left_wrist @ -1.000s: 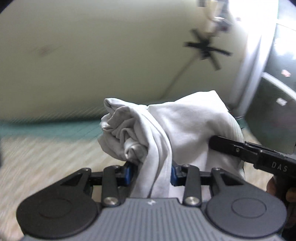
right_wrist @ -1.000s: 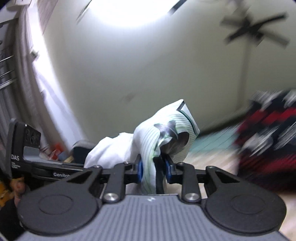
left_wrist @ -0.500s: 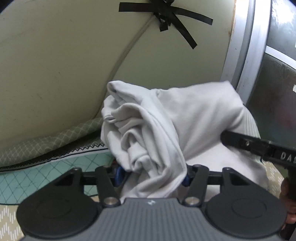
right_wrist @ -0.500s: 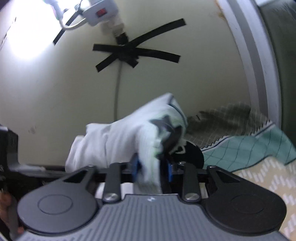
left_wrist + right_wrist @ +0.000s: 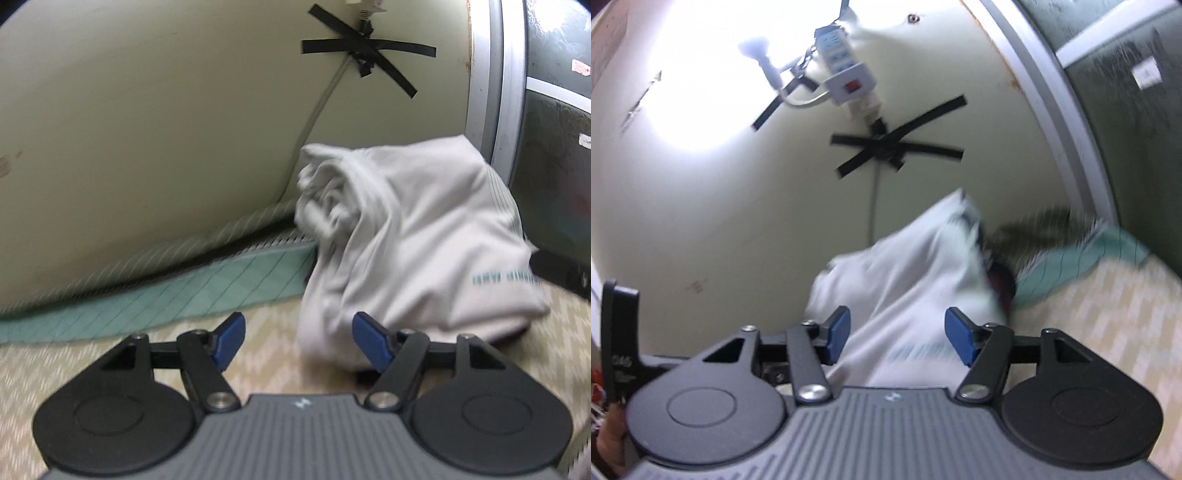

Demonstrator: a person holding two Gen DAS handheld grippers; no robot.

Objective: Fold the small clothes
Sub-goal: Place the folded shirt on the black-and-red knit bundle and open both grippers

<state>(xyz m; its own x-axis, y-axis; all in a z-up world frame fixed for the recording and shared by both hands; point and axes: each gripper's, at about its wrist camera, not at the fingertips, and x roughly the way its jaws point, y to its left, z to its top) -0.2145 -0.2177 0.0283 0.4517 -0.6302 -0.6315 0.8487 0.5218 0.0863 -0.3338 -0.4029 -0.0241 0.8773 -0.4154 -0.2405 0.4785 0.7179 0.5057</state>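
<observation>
A lived-in room of a home, most likely a bedroom. Bed (image 5: 258, 362) spread with a cream zigzag-patterned cover, a teal diamond-checked blanket (image 5: 192, 288) bunched along the wall side. Plain pale-yellow painted wall (image 5: 147, 129), scuffed in spots, with a white power strip (image 5: 846, 74) fixed up by crossed strips of black tape (image 5: 894, 147) and a cable (image 5: 317, 118) running down behind the bed. Bare lit bulb (image 5: 753, 50) on the same wall, glaring. Silver aluminium frame (image 5: 495, 74) holding dark frosted, patterned panes (image 5: 554, 166), like a sliding window or door. White garment (image 5: 413, 236) lying crumpled on the bed.
</observation>
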